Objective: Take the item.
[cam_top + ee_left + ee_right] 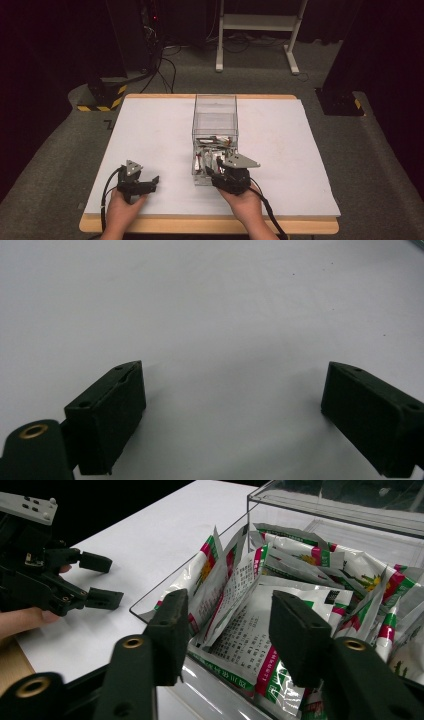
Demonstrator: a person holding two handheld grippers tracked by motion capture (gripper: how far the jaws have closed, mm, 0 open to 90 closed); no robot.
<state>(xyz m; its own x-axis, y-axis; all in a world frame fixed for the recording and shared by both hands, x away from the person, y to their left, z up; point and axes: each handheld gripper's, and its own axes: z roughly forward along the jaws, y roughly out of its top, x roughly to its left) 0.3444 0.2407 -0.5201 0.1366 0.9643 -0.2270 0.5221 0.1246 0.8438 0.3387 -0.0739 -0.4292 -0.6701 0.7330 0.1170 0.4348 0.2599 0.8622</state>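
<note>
The right gripper hangs over the near end of the clear plastic bin, jaws apart above the white printed sachets heaped inside. The left gripper rests open on the white table sheet. Recommended: straddle one sachet's raised edge, close fully, lift straight clear of the bin wall.

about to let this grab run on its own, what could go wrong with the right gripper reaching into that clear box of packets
The packets lie loose and overlapping, several on edge, so the open right gripper may pinch two at once or only catch a corner that slips. Its jaws stand right at the near wall of the clear box; a jaw could knock the rim and shove the box across the table. The left gripper sits open apart from the box, so nothing steadies it.
</note>
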